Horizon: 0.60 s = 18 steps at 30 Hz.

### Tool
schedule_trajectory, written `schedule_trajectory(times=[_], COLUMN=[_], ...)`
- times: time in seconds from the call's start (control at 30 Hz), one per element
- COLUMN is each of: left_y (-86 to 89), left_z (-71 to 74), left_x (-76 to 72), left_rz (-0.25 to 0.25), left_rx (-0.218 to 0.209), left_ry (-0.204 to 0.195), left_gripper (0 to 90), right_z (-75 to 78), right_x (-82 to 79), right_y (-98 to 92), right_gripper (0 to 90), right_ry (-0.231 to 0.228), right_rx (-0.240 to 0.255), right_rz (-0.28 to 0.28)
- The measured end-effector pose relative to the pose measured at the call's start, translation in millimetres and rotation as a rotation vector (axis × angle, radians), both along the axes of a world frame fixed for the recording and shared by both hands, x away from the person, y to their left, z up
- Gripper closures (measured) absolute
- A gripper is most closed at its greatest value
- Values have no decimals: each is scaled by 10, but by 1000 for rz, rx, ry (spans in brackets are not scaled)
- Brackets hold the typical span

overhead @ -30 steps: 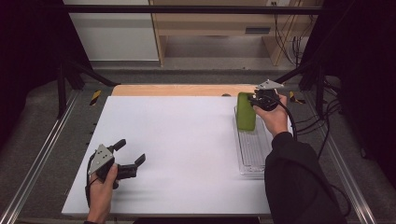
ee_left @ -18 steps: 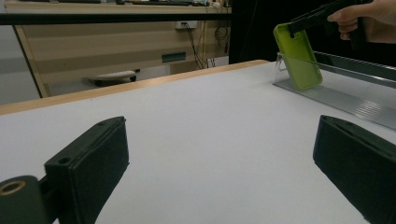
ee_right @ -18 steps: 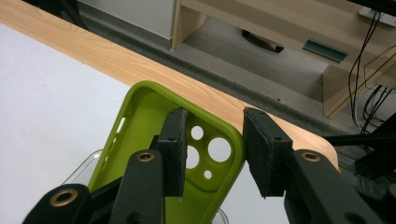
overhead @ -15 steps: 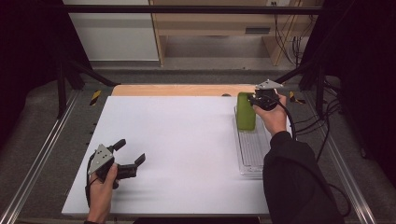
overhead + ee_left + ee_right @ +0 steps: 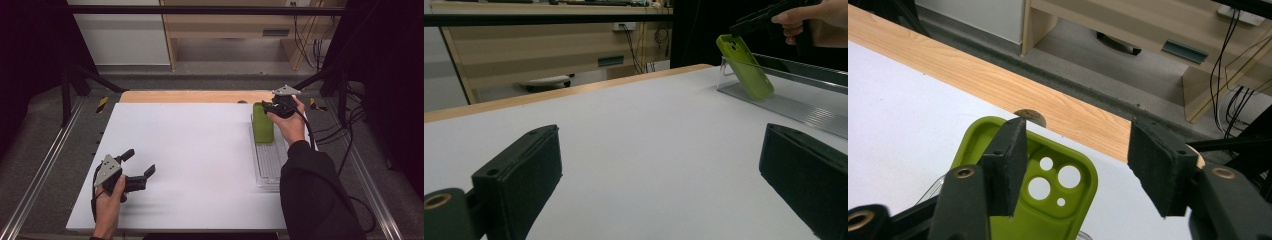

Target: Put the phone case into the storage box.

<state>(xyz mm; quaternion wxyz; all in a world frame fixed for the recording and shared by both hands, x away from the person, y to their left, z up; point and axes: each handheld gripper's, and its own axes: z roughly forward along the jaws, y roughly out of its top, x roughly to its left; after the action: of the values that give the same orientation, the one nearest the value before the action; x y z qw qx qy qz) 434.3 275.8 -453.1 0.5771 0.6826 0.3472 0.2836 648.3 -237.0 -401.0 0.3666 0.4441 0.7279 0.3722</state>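
High view: the white surface fills the middle, with a bare wooden strip along its far edge. Toward the right edge of the surface lies a clear ridged rack, long side running away from the person. At the far end of the rack a green phone case stands tilted, leaning back in the rack, camera holes uppermost. The right gripper hovers just over the top of the case; its jaws have just been opening and now stand apart, one pad in front of the case's upper edge, neither pressing on it. Well away from the rack, near the surface's front left corner, the left gripper rests with jaws spread wide, nothing between them.
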Motion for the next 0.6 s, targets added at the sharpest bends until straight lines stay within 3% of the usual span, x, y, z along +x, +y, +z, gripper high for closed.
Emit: schedule_trajectory(times=[0.37, 0.6], left_y=[8, 22], left_z=[6, 9], left_x=[-3, -5], left_rz=[2, 9], left_rx=[-17, -11], left_ry=[-2, -4], left_gripper=[26, 23], right_z=[94, 138], right_x=[-73, -107], right_y=[2, -2], right_gripper=[195, 136], right_ry=[15, 30], right_rx=[21, 35], right_rz=[-32, -51])
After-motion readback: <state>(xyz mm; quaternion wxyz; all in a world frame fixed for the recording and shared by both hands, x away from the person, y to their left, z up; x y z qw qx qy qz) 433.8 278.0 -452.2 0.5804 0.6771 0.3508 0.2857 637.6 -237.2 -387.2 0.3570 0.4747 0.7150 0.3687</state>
